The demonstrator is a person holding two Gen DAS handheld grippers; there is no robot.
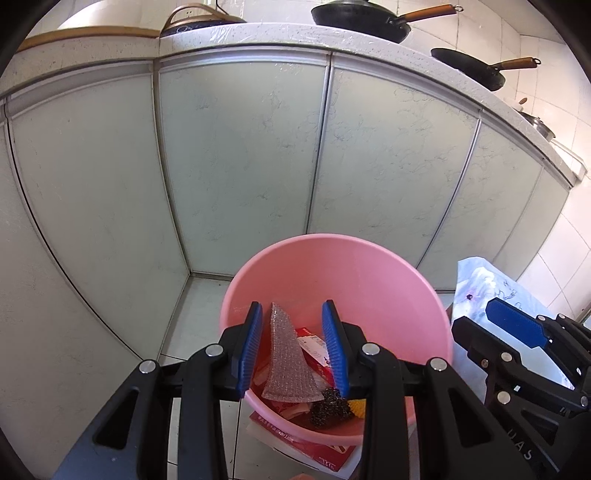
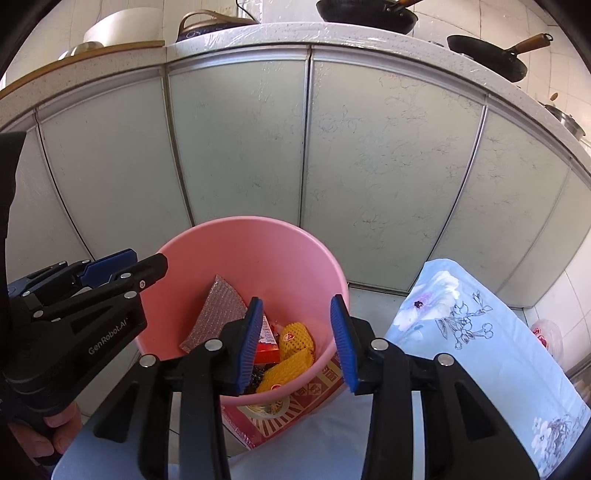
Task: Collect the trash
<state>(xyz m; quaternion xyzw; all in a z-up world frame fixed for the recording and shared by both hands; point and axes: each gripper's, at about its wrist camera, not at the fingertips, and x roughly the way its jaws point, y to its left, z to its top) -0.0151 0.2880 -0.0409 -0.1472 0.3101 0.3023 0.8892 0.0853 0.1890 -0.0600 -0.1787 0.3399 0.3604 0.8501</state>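
Note:
A pink plastic bucket (image 1: 388, 280) stands on the floor by the cabinets; it also shows in the right wrist view (image 2: 258, 251). Inside lie a bubble-wrap sheet (image 1: 286, 362), a red carton (image 1: 314, 349), a dark metal scourer (image 1: 330, 406) and yellow foam fruit nets (image 2: 293, 339). My left gripper (image 1: 297, 350) is open and empty, held over the bucket's near rim; it shows from the side in the right wrist view (image 2: 122, 269). My right gripper (image 2: 297, 339) is open and empty above the bucket's near right side.
The bucket rests on a red printed box (image 2: 314, 395). A light blue floral cloth (image 2: 480, 339) lies to the right. Pale cabinet doors (image 1: 240, 155) stand behind, under a speckled counter (image 1: 295, 33) with two black pans (image 1: 362, 18). Tiled floor (image 1: 199, 306) lies left of the bucket.

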